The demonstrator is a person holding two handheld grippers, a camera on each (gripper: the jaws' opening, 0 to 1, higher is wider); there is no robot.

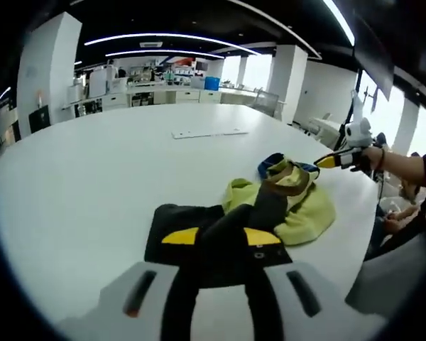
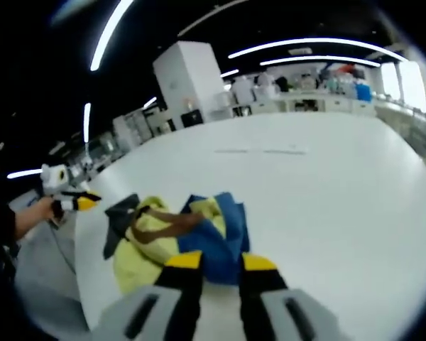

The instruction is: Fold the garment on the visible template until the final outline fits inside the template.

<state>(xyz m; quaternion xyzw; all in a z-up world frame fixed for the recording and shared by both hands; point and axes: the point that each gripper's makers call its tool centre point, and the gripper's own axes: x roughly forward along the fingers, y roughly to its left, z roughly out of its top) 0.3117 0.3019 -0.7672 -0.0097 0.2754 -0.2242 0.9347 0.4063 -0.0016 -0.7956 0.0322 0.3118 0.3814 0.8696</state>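
Claw work first: my left claw point(image 1: 221, 250) hangs low over the near edge of the black template point(image 1: 181, 234), its two yellow-tipped jaws apart with a dark fold of cloth running up between them. I cannot tell from the left gripper view whether the jaws actually pinch that cloth or only frame it. My right claw point(image 2: 220, 266) sits at the opposite side of the pile, jaws parted, their yellow tips just at the blue edge of the garment point(image 2: 192, 238); it grips nothing that I can see, though the cloth lies just beyond the tips. In the left gripper view the same right claw point(image 1: 330, 161) shows beyond the pile, held out level over the tabletop edge.

The garment point(image 1: 287, 199) is a crumpled heap of yellow-green, brown and blue on the white tabletop point(image 1: 92, 163), lying partly on the template and mostly spilling off its far side. I judge I hold the two claws at opposite ends so that I can draw the cloth flat along one line before any fold. Folding looks barely begun: the heap is bunched and its outline overruns the template. A pale flat strip point(image 1: 209, 133) lies well apart, farther along the tabletop. Since the pile sits near the tabletop's rim, a careless pull could drag it over.
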